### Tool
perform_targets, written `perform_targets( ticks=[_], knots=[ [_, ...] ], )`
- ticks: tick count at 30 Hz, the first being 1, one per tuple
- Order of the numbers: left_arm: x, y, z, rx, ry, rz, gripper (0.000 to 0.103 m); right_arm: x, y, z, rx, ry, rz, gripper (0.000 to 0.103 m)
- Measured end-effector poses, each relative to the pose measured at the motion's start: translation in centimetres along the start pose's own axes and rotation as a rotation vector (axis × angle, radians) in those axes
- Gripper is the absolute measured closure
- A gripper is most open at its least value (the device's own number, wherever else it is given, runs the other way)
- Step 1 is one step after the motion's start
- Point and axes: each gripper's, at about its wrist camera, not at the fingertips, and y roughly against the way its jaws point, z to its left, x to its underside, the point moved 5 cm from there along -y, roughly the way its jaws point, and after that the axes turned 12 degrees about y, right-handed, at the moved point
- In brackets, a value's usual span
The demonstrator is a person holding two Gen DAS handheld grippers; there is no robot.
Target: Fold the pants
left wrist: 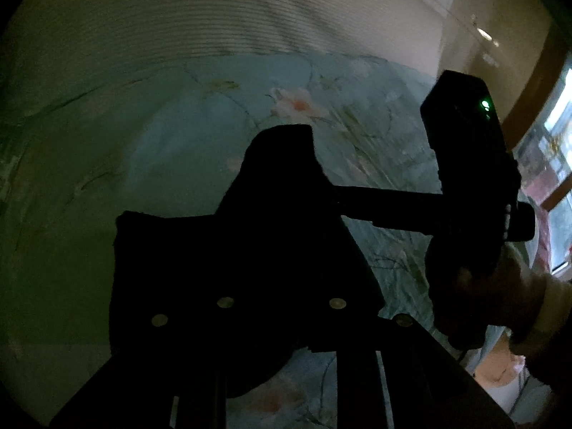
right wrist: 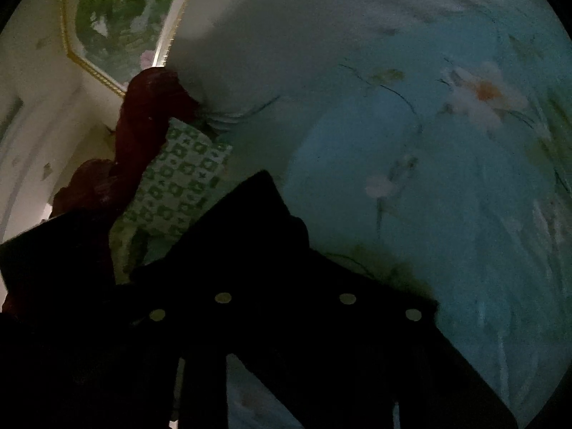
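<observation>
I see black pants (left wrist: 200, 268) hanging dark over both tongs, whose state I cannot tell; only the left view shows the right tongs (left wrist: 475, 164).

The pants (left wrist: 232, 243) are seen as a black, dark shape w/ no detail. In the left wrist view they are held up off the flowery bed, w/ a flat top edge and a raised bump. In the right wrist view the pants (right wrist: 257, 243) are bunched to a point. Folds can't be told; too dark.
</observation>
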Motion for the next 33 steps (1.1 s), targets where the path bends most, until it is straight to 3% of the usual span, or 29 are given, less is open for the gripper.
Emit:
perform_targets(
  ticks=[6, 10, 13, 16, 18, 25, 33],
  knots=[
    [1.4, -1.8, -2.5, -0.001, -0.081, 0.023, 0.078, 1.4, 1.3, -2.1, 0.063, -0.064, -0.007, 0.075],
    [2.5, -2.8, -4.1, -0.003, -0.14, 0.044, 0.065, 2.5, 2.9, -3.6, 0.114, -0.134, -0.032, 0.075],
    [3.3, -3.2, -5.1, 0.008, -0.173, 0.058, 0.05, 3.6, 4.2, -4.4, 0.142, -0.192, -0.049, 0.075],
    [3.8, -3.7, -5.7, 0.033, -0.175, 0.088, 0.044, 4.5, 5.2, -4.5, 0.166, -0.218, -0.056, 0.072],
    [4.2, -3.5, -5.6, 0.054, -0.167, 0.111, 0.041, 5.0, 5.6, -4.6, 0.176, -0.235, -0.051, 0.061],
    [4.0, -0.9, -3.8, 0.088, -0.122, 0.112, 0.036, 5.3, 7.1, -4.3, 0.245, -0.251, -0.058, 0.046],
    [1.4, 1.9, 2.8, 0.071, 0.066, 0.076, 0.032, 4.7, 9.5, -3.0, 0.307, -0.281, -0.11, 0.027]
  ],
)
